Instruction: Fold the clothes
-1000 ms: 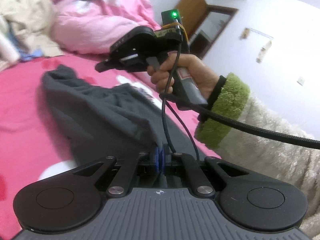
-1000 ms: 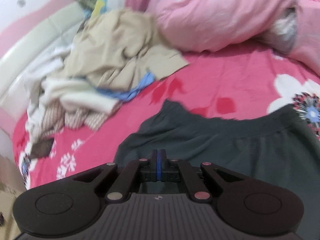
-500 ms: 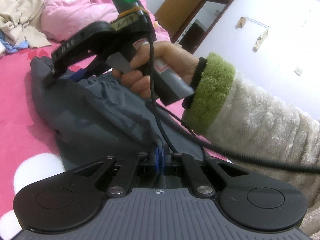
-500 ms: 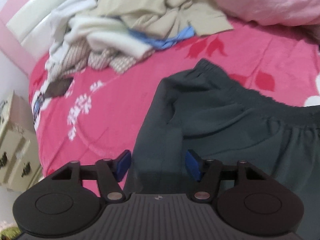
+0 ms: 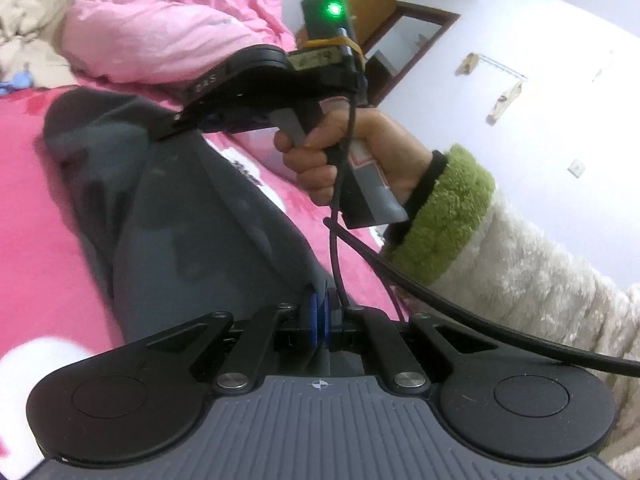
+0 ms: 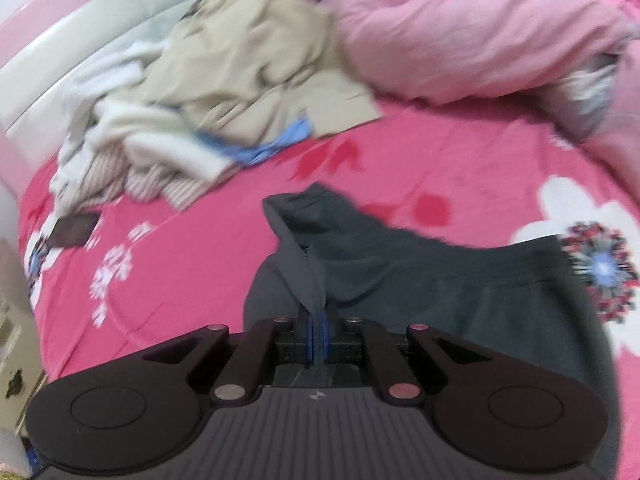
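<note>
Dark grey trousers (image 5: 192,216) lie stretched along the pink flowered bed (image 5: 36,240). My left gripper (image 5: 320,314) is shut on their near end. In the right wrist view the same trousers (image 6: 400,276) show their elastic waistband. My right gripper (image 6: 318,326) is shut on a raised fold of cloth near the waistband's left corner. The right gripper also shows from the side in the left wrist view (image 5: 180,118), over the far end of the trousers, held by a hand in a green cuff.
A heap of beige, white and striped clothes (image 6: 192,96) lies at the back left of the bed by the white headboard (image 6: 60,64). A pink quilt (image 6: 480,28) is bunched at the back right. A pale cabinet (image 6: 8,340) stands left of the bed.
My right gripper was open over the trousers half a second ago; it has shut on the cloth and lifted a fold. My left gripper has stayed shut on the near end.
</note>
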`<state>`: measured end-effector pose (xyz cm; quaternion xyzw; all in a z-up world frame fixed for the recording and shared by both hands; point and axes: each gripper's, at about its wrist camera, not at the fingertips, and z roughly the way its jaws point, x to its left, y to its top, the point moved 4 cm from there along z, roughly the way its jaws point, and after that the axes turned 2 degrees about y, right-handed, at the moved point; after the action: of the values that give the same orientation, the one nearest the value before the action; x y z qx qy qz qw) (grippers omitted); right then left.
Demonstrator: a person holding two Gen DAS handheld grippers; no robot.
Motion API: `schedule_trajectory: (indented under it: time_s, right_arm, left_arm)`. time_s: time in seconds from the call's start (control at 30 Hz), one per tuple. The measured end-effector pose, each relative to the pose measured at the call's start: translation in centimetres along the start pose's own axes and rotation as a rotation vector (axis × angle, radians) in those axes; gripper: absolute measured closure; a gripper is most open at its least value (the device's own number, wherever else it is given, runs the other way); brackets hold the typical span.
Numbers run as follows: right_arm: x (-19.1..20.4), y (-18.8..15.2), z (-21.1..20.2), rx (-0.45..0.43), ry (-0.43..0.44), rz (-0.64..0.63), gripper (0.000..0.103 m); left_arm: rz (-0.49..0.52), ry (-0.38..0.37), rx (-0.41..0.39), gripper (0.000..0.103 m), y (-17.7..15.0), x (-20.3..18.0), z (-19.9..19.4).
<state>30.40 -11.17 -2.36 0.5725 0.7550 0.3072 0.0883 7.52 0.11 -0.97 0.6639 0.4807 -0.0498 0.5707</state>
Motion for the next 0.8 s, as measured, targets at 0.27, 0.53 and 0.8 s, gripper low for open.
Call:
schedule_trajectory:
  time_s: [0.27, 0.53, 0.8]
  right_arm:
    - [-9.1, -0.5, -2.9, -0.065, -0.079, 0.110, 0.099]
    - [-18.5, -3.1, -3.9, -0.098, -0.101, 0.236, 0.099]
    - [-24.8, -8.2, -4.2, -0.132, -0.056, 0.438, 0.078]
  left_arm:
    - [-0.005, -0.089, 0.070, 0.102, 2.6, -1.7, 7.5]
    - [0.015, -0.137, 0.173, 0.102, 2.7, -3.1, 14.9]
    - [-0.011, -0.090, 0.279, 0.102, 1.0, -2.2, 17.8]
